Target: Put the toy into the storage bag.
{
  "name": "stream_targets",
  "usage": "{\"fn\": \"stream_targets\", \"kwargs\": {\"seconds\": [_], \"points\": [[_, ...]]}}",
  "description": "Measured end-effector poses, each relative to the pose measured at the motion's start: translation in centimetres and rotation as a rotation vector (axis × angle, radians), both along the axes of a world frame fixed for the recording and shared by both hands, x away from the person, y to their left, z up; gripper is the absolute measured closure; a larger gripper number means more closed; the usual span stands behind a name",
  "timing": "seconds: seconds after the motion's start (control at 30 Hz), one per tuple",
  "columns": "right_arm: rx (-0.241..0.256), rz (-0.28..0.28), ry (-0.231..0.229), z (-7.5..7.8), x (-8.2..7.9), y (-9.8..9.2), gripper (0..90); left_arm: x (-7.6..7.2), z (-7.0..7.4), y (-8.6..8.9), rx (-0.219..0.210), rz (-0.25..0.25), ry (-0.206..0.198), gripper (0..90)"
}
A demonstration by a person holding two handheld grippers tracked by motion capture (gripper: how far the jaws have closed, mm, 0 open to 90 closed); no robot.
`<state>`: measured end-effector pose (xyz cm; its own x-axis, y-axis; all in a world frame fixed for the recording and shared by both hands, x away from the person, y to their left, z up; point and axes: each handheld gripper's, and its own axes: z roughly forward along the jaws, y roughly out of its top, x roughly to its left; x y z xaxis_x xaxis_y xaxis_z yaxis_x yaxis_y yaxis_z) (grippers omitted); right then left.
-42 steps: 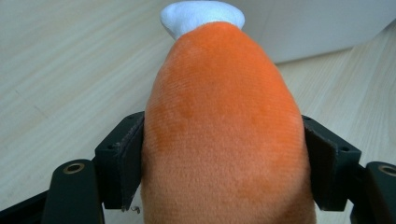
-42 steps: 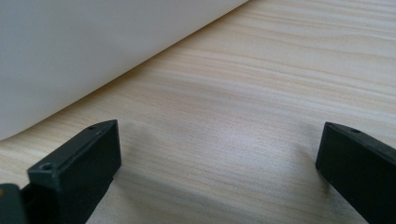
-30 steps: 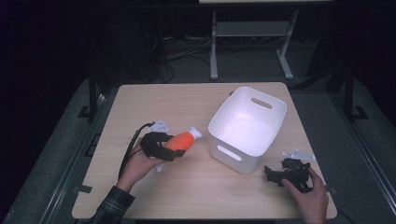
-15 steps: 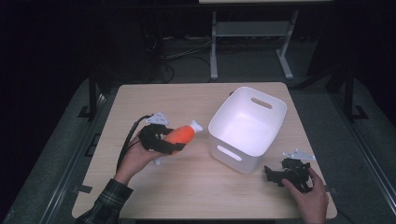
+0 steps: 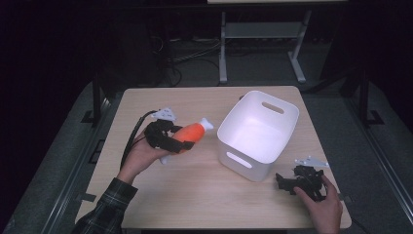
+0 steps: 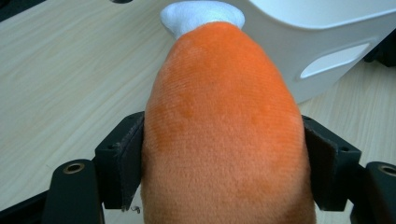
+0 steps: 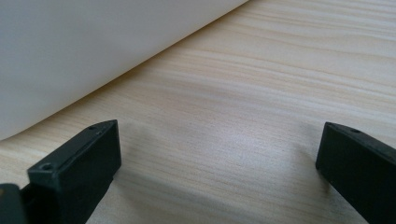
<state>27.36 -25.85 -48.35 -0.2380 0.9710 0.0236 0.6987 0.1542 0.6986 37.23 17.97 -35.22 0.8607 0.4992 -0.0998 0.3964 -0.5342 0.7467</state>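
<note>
The left gripper (image 5: 181, 142) clamped the orange plush toy (image 5: 191, 132), carrying it; next, over the white plastic bin (image 5: 258, 134). The right gripper (image 5: 287, 183) rested wide open, empty.

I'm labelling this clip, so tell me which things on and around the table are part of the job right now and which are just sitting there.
Part of the job:
- orange plush toy, clamped in the left gripper
- white plastic bin, just beyond the toy

Just there:
- right gripper, open, holding nothing, resting on the wooden table
- metal stand and cables behind the table
</note>
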Motion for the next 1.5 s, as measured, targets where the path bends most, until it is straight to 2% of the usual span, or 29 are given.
{"fn": "stream_targets", "kwargs": {"seconds": [0.5,1.2,1.5], "points": [[0.0,0.0,0.0,0.0,0.0,0.0,0.0,1.0,1.8,-0.8,-0.005,-0.03,-0.009,24.7],[0.0,0.0,0.0,0.0,0.0,0.0,0.0,2.5,4.4,-3.0,-0.009,-0.054,-0.036,24.7],[0.0,0.0,0.0,0.0,0.0,0.0,0.0,2.9,5.0,-4.3,-0.016,-0.056,-0.033,24.7]]}}
